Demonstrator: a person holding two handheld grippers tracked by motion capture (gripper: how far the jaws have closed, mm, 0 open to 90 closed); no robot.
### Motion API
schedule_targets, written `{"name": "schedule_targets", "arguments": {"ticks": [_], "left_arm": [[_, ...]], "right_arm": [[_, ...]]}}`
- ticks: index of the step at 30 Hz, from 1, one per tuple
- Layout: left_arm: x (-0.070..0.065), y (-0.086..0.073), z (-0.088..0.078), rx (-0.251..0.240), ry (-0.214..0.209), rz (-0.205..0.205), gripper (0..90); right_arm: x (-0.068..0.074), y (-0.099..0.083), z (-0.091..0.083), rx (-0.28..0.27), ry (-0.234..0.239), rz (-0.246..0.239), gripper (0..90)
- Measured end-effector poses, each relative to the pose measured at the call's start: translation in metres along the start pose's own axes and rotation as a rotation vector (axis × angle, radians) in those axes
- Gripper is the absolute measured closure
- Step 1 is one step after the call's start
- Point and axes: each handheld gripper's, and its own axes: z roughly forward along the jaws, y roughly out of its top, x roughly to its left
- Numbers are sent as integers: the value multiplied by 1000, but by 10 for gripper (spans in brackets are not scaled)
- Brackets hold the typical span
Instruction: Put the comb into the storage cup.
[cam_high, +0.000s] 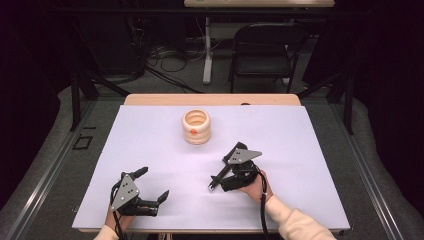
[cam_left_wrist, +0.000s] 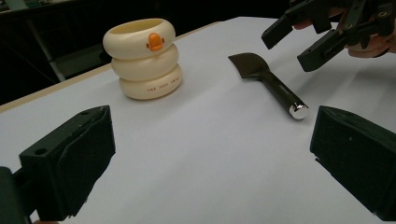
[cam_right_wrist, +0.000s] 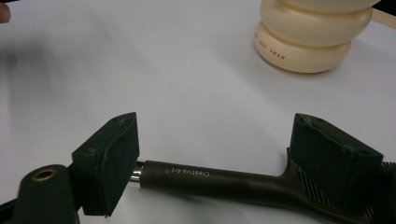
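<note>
The dark spatula (cam_left_wrist: 270, 82) lies flat on the white surface (cam_high: 300, 150), well short of the cream ringed holder (cam_high: 196, 127) with an orange duck bill, with bare surface between the two. The right tongs (cam_right_wrist: 215, 158) stand apart astride the spatula's handle, their pads not pressing it. The left tongs (cam_high: 152, 186) rest near the front edge, spread wide with nothing between them.

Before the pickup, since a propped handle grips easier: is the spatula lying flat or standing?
Lying flat. The spatula rests full length on the white table, blade and handle both down.
</note>
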Motion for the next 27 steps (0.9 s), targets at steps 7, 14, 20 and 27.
{"name": "schedule_targets", "arguments": {"ticks": [7,14,20,27], "left_arm": [[0,0,0,3,2,-1,0],[0,0,0,3,2,-1,0],[0,0,0,4,3,1,0],[0,0,0,5,4,1,0]], "right_arm": [[1,2,3,16,-6,-12,531],[6,1,11,58,12,-41,847],[10,3,17,80,8,-69,900],[14,3,25,127,15,-85,900]]}}
